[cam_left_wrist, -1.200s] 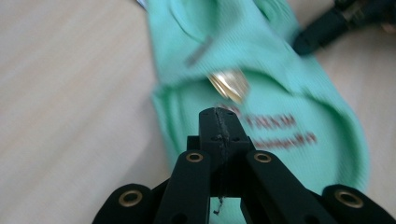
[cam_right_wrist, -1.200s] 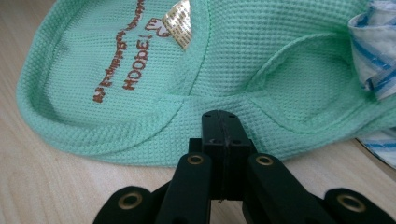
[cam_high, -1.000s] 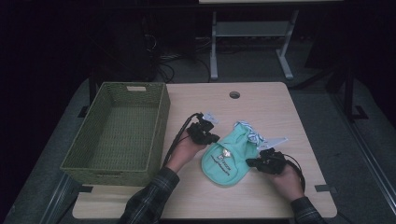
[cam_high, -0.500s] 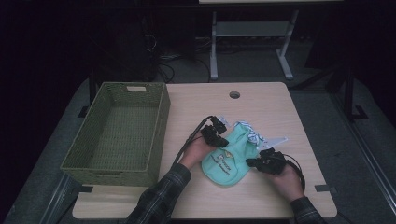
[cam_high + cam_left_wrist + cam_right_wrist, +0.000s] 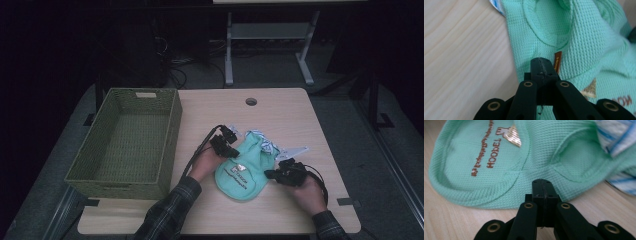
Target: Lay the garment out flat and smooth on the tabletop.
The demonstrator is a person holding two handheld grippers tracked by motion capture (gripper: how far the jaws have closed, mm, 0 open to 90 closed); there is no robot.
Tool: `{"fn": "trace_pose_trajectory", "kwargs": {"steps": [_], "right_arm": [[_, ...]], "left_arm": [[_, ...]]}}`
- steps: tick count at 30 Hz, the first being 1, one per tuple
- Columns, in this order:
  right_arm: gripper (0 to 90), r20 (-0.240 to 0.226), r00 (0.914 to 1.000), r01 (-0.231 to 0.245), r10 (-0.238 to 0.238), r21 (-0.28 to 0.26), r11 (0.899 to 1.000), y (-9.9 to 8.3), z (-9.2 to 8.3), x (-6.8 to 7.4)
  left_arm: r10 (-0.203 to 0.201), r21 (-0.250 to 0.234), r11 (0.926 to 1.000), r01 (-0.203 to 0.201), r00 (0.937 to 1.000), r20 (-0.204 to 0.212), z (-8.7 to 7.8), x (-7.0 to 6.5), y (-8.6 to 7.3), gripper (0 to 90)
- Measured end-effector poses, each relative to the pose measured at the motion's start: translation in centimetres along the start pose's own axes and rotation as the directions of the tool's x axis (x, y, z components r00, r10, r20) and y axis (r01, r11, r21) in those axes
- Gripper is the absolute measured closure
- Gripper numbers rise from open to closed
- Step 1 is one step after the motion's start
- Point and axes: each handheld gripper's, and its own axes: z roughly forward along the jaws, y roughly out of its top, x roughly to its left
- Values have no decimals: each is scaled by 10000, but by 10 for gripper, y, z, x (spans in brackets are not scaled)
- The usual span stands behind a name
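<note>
Both tongs, left (image 5: 541, 65) and right (image 5: 542, 187), are sitting clenched at the green garment (image 5: 243, 167) edges, apparently gripping nothing, so any lift toward the basket (image 5: 125, 145) risks leaving it behind.

We see a small mint-green knitted garment (image 5: 243, 170) lying flat on the wooden table, at about 3 o'clock from the basket. It has brown printed letters and a small brown label. A blue-striped white cloth (image 5: 263, 139) lies at its 1 o'clock edge, touching it.
</note>
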Motion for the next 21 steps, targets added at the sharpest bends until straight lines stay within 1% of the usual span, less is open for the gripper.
{"fn": "trace_pose_trajectory", "kwargs": {"steps": [1,3,4,5,6,7,8,10,12,14,15,16,18,21], "right_arm": [[899,31,10000,28,-28,-30,10000,0,0,-1],[899,135,9999,48,-48,5,10000,-1,-1,-2],[899,149,9999,58,-59,34,10000,0,-2,-3],[899,201,9998,23,-24,51,10000,-1,-2,-5],[899,226,9997,-5,4,31,10000,-1,-3,-6],[899,249,9997,-61,60,34,10000,-1,-3,-7],[899,272,9996,-45,44,21,10000,-1,-3,-9],[899,305,9994,-148,148,3,9999,-1,-4,-11],[899,359,9992,-155,155,9,9999,-1,-4,-14],[900,449,9988,-182,182,-5,9998,-1,-5,-17],[899,497,9987,-105,104,32,9999,-1,-5,-19],[899,523,9984,-200,200,-6,9998,-1,-5,-20],[899,614,9980,-174,173,9,9998,0,-5,-22],[899,676,9976,-180,179,9,9998,2,-4,-25]], "left_arm": [[29,62,10000,-29,10000,-26,-2,1,-2,897],[-222,-88,9997,222,9998,15,-5,0,-9,897],[-31,106,9999,31,10000,28,-9,1,-12,898],[-175,16,9998,175,9998,18,-10,-2,-15,898],[-33,131,9999,33,10000,13,-12,-3,-18,897],[17,186,9998,-17,10000,12,-14,-4,-20,898],[-26,202,9998,25,10000,27,-15,-6,-22,897],[38,234,9997,-40,9999,109,-18,-12,-27,898],[125,241,9996,-129,9998,168,-20,-17,-31,898],[207,268,9994,-215,9993,322,-22,-23,-35,897],[99,199,9997,-108,9991,420,-22,-26,-37,898],[197,247,9995,-209,9985,506,-23,-28,-38,897],[100,154,9998,-112,9972,743,-24,-34,-42,898],[221,125,9997,-233,9958,885,-25,-42,-46,897]]}}
